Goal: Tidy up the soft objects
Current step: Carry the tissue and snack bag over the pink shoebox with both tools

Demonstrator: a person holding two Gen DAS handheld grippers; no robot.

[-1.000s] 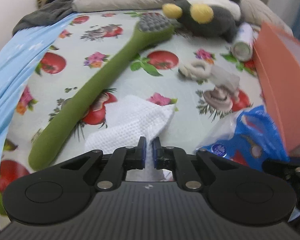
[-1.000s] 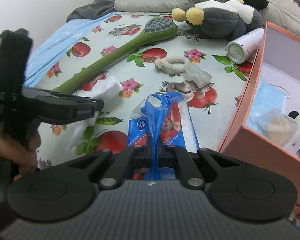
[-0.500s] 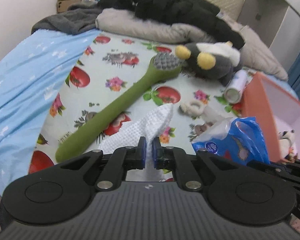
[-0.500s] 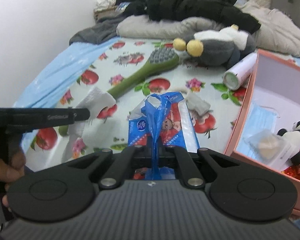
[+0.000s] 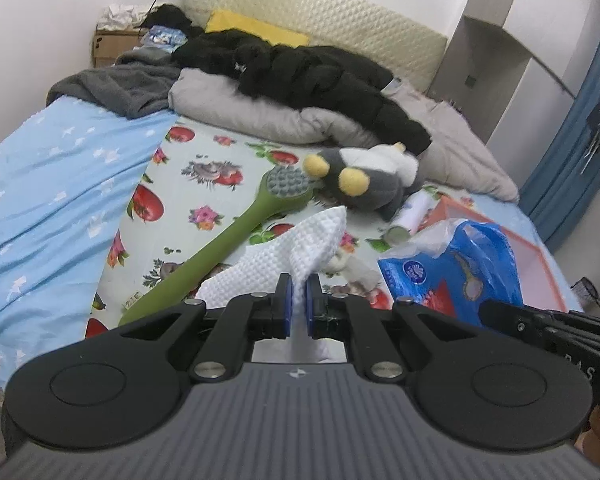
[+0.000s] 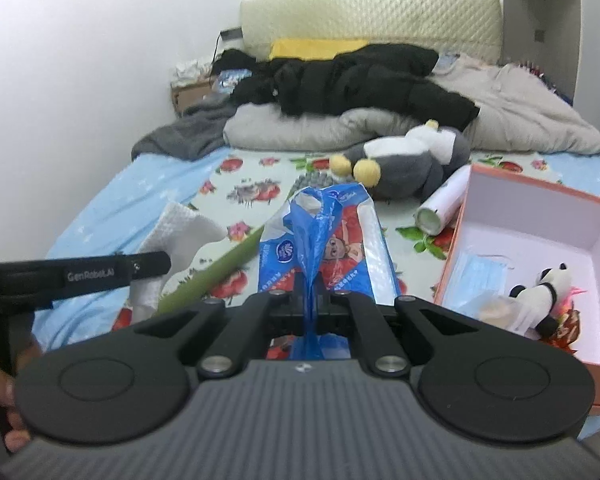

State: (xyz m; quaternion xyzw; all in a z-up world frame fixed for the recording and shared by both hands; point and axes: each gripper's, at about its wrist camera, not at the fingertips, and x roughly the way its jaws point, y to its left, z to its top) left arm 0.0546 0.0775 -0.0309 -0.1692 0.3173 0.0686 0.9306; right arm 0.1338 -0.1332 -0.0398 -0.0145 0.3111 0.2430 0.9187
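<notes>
My left gripper (image 5: 298,300) is shut on a white waffle cloth (image 5: 300,240) and holds it above the bed; the cloth also shows in the right wrist view (image 6: 180,236). My right gripper (image 6: 310,296) is shut on the handle of a blue plastic tissue pack (image 6: 324,236), lifted off the bed; it also shows in the left wrist view (image 5: 452,264). A pink open box (image 6: 540,248) stands at the right with a face mask (image 6: 484,276) and a panda toy (image 6: 540,296) inside.
On the fruit-print sheet lie a long green brush (image 5: 228,248), a grey plush toy (image 5: 368,180), a white spray can (image 5: 408,216) and small pale items. Pillows, dark clothes (image 5: 308,72) and a headboard are at the back. A blue blanket (image 5: 48,184) covers the left.
Both grippers have risen well above the bed with the cloth and the tissue pack in them; the views now tilt up to the headboard and wall.
</notes>
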